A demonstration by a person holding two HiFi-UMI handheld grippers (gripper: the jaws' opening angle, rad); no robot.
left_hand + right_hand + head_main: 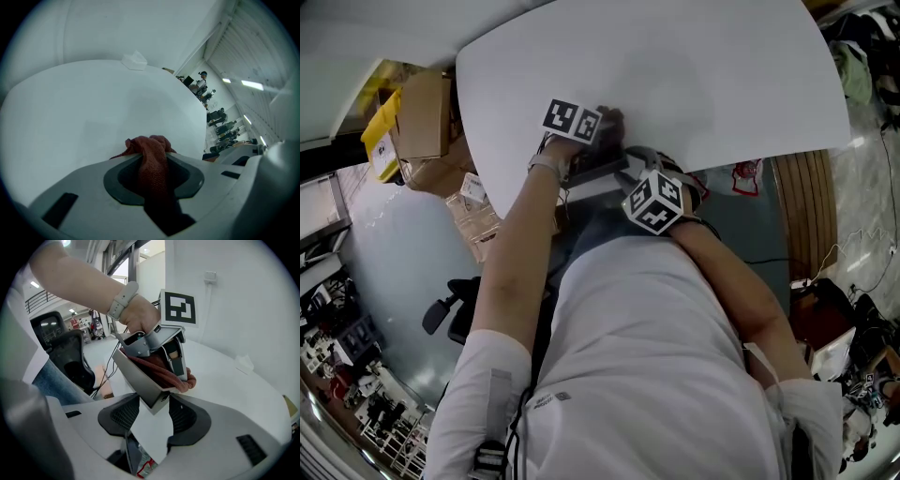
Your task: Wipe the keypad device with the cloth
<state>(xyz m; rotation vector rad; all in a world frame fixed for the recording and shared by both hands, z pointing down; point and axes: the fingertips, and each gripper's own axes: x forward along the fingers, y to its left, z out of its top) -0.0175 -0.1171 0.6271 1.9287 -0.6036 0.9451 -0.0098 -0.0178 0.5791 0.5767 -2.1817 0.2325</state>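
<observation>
From the head view, the person leans over the white worktop (675,84), and the job is near its close edge.

In the left gripper view, the left tongs (152,174) pinch the red cloth (151,154) tight.

In the right gripper view, the right tongs (152,413) squeeze a corner of the grey keypad device (138,376), which sits tilted. The cloth presses on its top. Wiping looks under way. Next, the cloth should rub across it while the right tongs hold steady.

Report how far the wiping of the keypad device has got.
Done: the left hand-held gripper grips the red cloth, and the right hand-held gripper clamps the keypad device. In hand: the cloth lies pressed on the device's upper face. Left: wiping across it; how much is clean cannot be told.
</observation>
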